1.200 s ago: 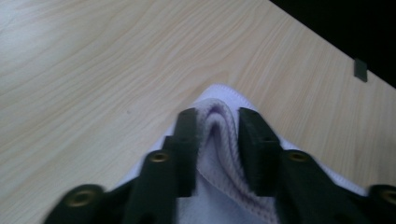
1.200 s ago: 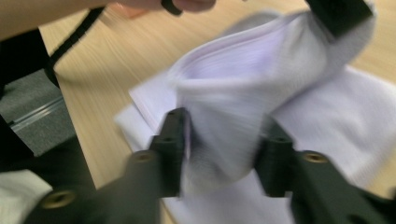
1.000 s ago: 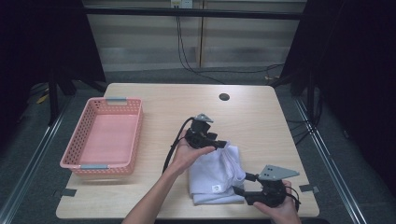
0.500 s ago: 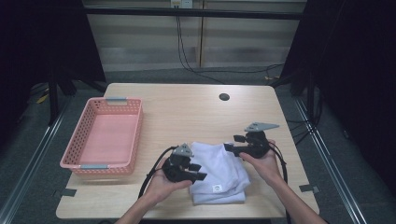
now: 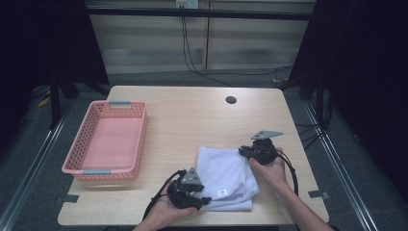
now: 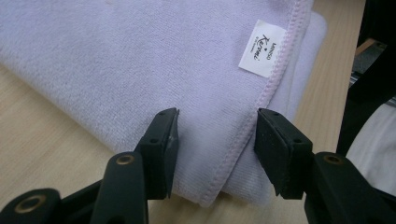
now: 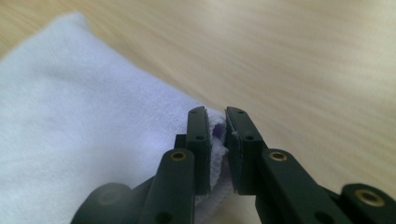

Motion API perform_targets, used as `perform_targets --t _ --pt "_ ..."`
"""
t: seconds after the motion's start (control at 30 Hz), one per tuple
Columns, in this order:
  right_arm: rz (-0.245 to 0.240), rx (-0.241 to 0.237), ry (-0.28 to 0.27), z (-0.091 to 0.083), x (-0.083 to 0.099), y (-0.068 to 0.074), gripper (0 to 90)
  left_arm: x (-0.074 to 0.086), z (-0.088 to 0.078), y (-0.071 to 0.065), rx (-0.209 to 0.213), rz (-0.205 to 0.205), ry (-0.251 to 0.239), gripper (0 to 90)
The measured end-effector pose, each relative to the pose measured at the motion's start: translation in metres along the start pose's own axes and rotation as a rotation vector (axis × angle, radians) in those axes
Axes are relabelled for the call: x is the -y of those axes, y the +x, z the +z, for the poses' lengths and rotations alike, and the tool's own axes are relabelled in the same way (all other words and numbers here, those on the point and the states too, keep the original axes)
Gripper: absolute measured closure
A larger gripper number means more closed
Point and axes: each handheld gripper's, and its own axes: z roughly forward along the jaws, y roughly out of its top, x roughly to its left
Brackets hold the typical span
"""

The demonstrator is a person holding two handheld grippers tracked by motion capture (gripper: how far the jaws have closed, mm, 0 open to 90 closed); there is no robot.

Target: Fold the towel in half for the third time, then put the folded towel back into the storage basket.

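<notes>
While the folded white towel lies on the table beside the pink basket, its far corner has just been pinched by the closing right gripper, and its near hem is straddled, unpressed, by the parted left gripper, seemingly for lifting.

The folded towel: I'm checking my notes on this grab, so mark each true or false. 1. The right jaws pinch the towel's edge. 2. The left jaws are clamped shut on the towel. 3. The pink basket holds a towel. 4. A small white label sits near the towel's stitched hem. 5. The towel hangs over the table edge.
1. True: the right gripper has closed its jaws on an edge of the towel.
2. False: the left gripper straddles the hem, jaws open.
3. False: the pink basket is empty.
4. True: the label sits by the hem.
5. False: it lies on the table.
</notes>
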Motion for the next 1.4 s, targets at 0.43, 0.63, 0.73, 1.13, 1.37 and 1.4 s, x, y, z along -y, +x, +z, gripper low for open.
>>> perform_targets --t 0.43,0.63,0.73,1.13,1.37,1.4 --pt "0.050 -0.161 -0.005 0.004 0.007 -0.014 26.7 0.021 -0.027 0.005 0.042 -0.116 -0.031 29.7" --pt "0.042 -0.187 0.018 0.012 0.006 -0.015 22.0 0.019 -0.016 0.017 0.059 -0.127 -0.012 22.6" --pt "0.040 -0.217 0.033 0.013 0.007 -0.016 21.4 0.017 -0.012 0.014 0.074 -0.107 0.012 22.0" --pt "-0.004 -0.198 0.052 0.016 0.006 -0.012 20.8 0.014 -0.001 0.001 0.044 -0.019 0.053 22.7" --pt "-0.027 -0.263 0.090 0.014 0.004 -0.006 56.5 0.011 -0.001 -0.007 -0.029 0.076 0.094 48.4" --pt "-0.025 -0.271 0.095 0.014 0.004 -0.005 58.7 0.011 -0.001 -0.008 -0.019 0.051 0.081 53.0"
